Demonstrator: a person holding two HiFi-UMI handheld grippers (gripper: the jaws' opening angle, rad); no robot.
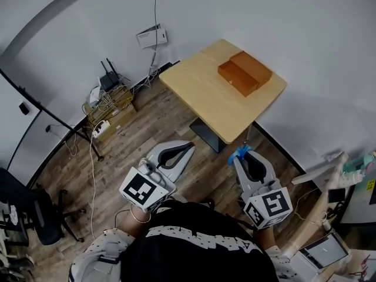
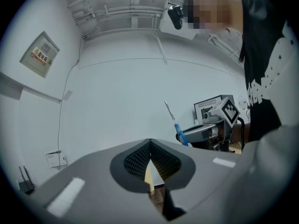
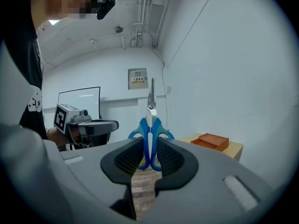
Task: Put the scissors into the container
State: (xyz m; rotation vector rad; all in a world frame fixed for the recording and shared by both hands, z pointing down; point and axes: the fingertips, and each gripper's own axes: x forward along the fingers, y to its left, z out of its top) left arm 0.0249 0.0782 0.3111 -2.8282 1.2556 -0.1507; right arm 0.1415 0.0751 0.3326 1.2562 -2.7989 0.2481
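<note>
White walls frame a wooden table (image 1: pixel 200 96) bearing the orange container (image 1: pixel 244 73); well short of it, the right hand-held gripper (image 3: pixel 148 154) clamps the blue-handled scissors (image 3: pixel 150 110), blades outward, while the left hand-held gripper (image 2: pixel 149 155) is closed, empty.

walls (image 1: pixel 294 22): white | floor (image 1: pixel 153 122): wood planks | surface (image 1: pixel 200 93): pale wood — ahead of the right claw (image 1: pixel 242 153) | black chair (image 1: pixel 26 207) — left of the left claw (image 1: pixel 187 147)

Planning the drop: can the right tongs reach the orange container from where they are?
Probably not yet: the right tongs, gripping the scissors, hang short of the table. Nothing blocks the container; stepping forward should do.
</note>
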